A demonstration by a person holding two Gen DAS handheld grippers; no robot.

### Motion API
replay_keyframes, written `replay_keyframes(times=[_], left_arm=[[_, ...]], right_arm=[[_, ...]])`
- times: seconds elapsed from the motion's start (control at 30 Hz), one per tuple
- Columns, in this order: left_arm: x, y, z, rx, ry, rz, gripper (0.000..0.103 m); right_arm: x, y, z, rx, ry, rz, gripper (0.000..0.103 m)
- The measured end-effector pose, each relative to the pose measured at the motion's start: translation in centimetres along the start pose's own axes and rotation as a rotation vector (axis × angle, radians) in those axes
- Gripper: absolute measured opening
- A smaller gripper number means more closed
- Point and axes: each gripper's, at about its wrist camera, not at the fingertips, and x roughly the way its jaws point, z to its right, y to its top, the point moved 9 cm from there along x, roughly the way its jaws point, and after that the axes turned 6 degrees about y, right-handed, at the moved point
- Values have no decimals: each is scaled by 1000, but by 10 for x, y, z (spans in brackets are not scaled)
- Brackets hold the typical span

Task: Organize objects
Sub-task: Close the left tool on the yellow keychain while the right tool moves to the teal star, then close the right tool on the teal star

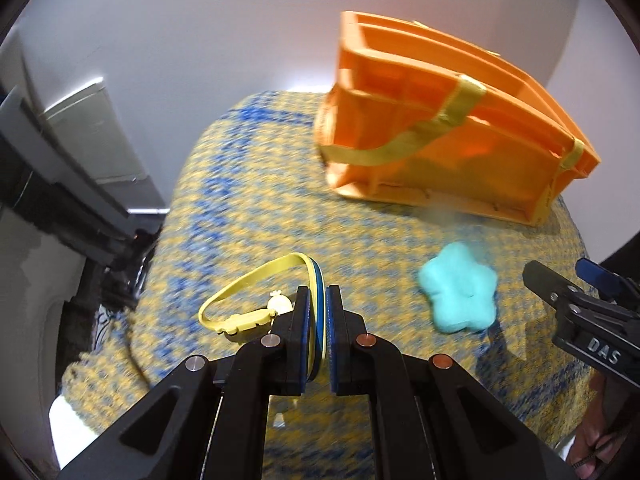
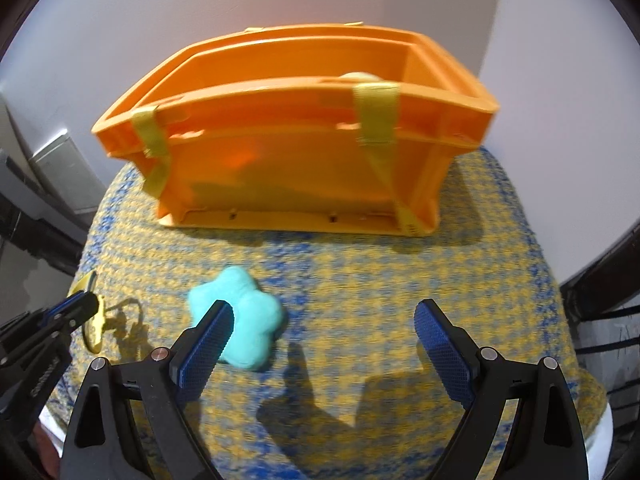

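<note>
The left claw (image 1: pixel 318 300), low and centre in its own view, is clenched on a yellow headband (image 1: pixel 256 280) with a blue inner stripe; the band's thin edge runs between the two blue pads while its loop and a small yellow charm hang out to the left. It appears again at the far left edge of the right wrist view, and the shadow under it there suggests it is already clear of the surface (image 2: pixel 360 272), which wears a knitted yellow and blue cover.

The orange basket (image 1: pixel 440 128) stands at the upper right of the left wrist view, near the wall, its open top facing up and yellow straps draped over its front wall. I'd say the step in hand is carrying the headband there. To do it well, raise the band above the rim before crossing over, since the dangling loop could catch on the front wall or a strap. Let go only once the whole loop hangs inside the opening. The grip is on a narrow edge, so a quick swing could twist it loose.

The right claw (image 2: pixel 324 334) is spread wide and empty, just right of the teal star-shaped plush (image 2: pixel 240 320), which lies on the surface in front of the basket, seemingly next in line
</note>
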Motion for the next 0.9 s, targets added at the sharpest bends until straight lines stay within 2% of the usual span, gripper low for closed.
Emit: replay_keyframes(times=[0.27, 0.63, 0.7, 0.73, 0.9], left_arm=[[-7, -8, -38, -53, 31, -3, 9], [1, -18, -44, -67, 23, -27, 9], [2, -18, -44, -67, 22, -27, 9], [2, -18, -44, -67, 22, -29, 9], [4, -18, -41, -64, 24, -34, 9]], right_arm=[[20, -6, -35, -39, 18, -31, 92], [58, -23, -55, -39, 17, -137, 92], [64, -27, -55, -35, 19, -155, 84], [66, -28, -56, -34, 36, -166, 65], [64, -28, -60, -39, 61, -160, 61]])
